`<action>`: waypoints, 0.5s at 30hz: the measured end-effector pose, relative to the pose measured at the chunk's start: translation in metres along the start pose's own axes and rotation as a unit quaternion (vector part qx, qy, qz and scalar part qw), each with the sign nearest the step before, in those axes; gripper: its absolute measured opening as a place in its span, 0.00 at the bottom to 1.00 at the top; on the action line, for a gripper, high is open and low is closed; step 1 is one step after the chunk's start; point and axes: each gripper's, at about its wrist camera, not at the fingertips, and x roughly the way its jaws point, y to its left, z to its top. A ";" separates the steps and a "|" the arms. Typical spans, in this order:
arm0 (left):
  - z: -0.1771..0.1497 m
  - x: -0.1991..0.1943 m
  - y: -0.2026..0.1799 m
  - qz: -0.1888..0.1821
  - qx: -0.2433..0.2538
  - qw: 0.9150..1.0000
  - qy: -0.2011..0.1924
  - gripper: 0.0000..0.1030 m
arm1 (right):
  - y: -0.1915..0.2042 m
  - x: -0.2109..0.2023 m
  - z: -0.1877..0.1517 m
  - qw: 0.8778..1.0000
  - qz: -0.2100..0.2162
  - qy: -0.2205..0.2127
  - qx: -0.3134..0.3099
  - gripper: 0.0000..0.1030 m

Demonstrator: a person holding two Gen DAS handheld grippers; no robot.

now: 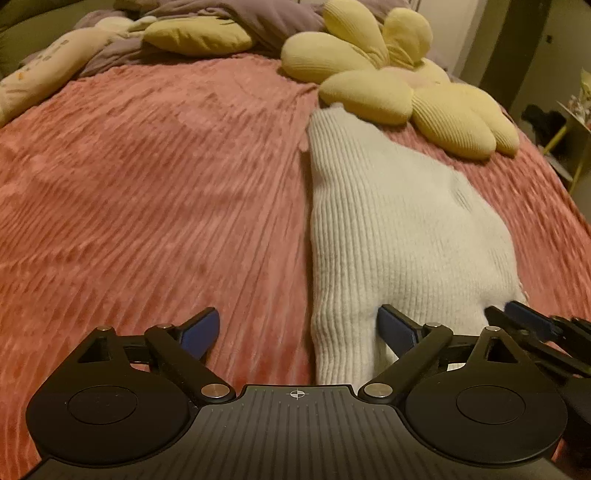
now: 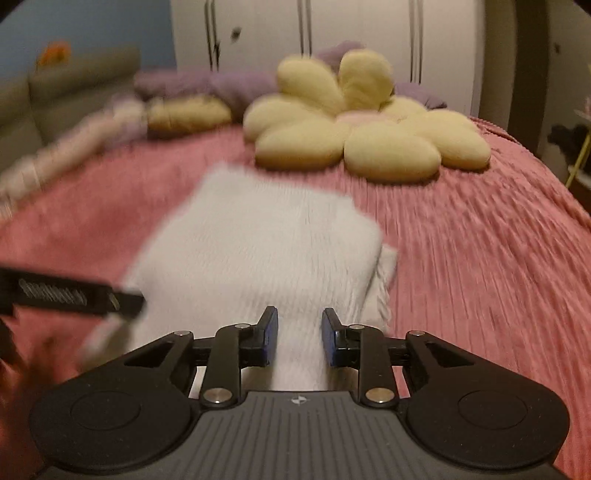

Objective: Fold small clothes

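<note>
Folding looks midway: the white sweater lies doubled on the pink bed, the left claw spread wide over its near edge, the right claw narrowly apart, gripping nothing, so next comes another grip.

Count, placed relative to the bed with its pink ribbed cover:
- White knit garment: 1, lying on the bed.
- Yellow flower-shaped cushion: 1, at the far end of the bed.
- Plain yellow pillow: 1, also at the far end.
- Purple blanket: 1, bunched at the far end.
- Claws: 2, left claw and right claw.
</note>
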 end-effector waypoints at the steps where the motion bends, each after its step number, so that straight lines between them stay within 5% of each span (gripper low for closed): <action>1: -0.001 0.001 0.000 0.002 0.002 1.000 0.000 0.96 | 0.003 0.002 -0.004 1.000 -0.005 0.001 -0.013 0.23; 9: -0.007 -0.012 -0.001 0.007 0.009 1.000 0.010 0.99 | 0.007 -0.006 0.002 0.999 -0.004 0.029 -0.031 0.25; 13: -0.020 -0.030 -0.006 0.012 0.026 1.000 0.008 0.99 | 0.004 -0.033 -0.008 0.999 -0.007 0.042 -0.008 0.61; 15: -0.027 -0.042 -0.009 0.011 0.029 1.000 0.004 0.99 | 0.003 -0.046 -0.018 0.999 -0.001 0.053 0.010 0.63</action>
